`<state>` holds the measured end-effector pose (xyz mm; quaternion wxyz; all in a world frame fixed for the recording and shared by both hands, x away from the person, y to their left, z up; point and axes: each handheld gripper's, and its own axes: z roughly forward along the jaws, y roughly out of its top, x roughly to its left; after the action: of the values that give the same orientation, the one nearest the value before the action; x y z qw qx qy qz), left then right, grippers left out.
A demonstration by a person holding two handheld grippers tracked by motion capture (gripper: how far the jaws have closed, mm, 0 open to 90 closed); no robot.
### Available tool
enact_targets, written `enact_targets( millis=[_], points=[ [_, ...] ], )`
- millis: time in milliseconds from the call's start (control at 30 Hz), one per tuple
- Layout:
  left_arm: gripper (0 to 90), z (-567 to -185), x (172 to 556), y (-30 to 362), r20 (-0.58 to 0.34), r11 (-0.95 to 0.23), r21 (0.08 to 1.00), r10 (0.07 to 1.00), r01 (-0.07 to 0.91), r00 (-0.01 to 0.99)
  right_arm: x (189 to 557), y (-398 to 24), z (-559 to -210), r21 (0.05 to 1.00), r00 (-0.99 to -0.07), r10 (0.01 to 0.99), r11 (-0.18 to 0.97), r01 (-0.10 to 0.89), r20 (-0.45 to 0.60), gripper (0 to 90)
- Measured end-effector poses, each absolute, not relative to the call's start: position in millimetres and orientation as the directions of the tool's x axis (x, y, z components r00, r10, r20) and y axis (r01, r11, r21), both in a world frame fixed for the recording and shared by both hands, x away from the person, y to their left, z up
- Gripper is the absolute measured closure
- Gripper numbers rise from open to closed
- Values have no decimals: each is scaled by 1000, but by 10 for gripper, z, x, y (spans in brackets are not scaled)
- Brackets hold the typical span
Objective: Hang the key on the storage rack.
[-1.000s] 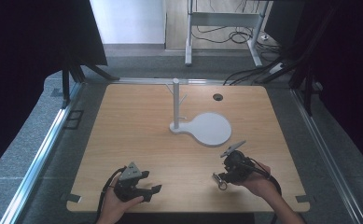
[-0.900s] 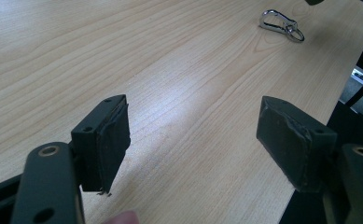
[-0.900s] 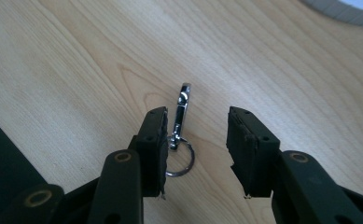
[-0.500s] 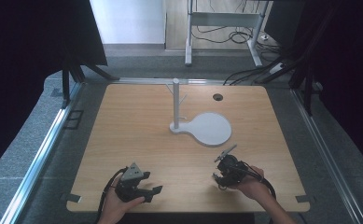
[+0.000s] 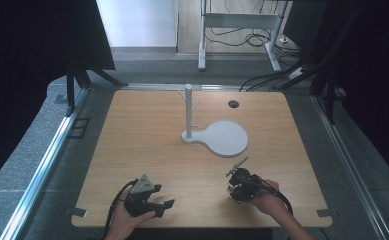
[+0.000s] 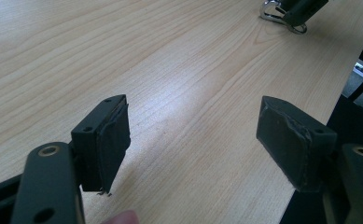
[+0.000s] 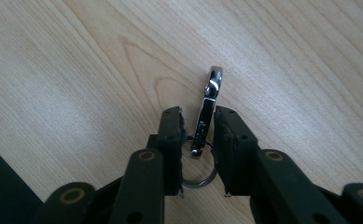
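Observation:
My right gripper point(image 7: 198, 116) is shut on a silver snap clip point(image 7: 208, 100), which stands on edge between the jaws just above the wooden table point(image 5: 147, 140). The clip's key ring point(image 7: 202, 179) hangs below, between the jaws. In the high view this right gripper point(image 5: 233, 189) is near the table's front right, tilted down. The left gripper point(image 6: 193, 121) is open with nothing between its pads, low over bare wood. It sits at the front left in the high view, left gripper point(image 5: 163, 196). The left gripper view also catches the right gripper point(image 6: 296, 9) with the ring point(image 6: 275, 14) touching the table.
A white stand with an upright pole point(image 5: 188, 112) with short pegs and a round base plate point(image 5: 227, 137) is at the table's middle. A dark cable hole point(image 5: 233, 104) lies behind it. The front edge is close to both hands.
The right gripper has drifted slightly left and toward the front edge with the clip. The left gripper has stayed about where it was.

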<state>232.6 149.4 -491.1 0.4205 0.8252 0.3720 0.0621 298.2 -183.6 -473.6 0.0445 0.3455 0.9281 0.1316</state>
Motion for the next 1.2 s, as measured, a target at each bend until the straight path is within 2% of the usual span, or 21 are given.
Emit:
enact_targets(
  millis=[400,1200],
  points=[
    [262,-4928,2329,1476,-215,-378,734,659,565,721,2964,-1855,-4759,271,-762,648,734,623,-4,813],
    [262,-4962,2337,1456,-209,-392,724,660,567,722,2978,-1922,-4654,316,-762,648,721,617,10,830]
  ],
)
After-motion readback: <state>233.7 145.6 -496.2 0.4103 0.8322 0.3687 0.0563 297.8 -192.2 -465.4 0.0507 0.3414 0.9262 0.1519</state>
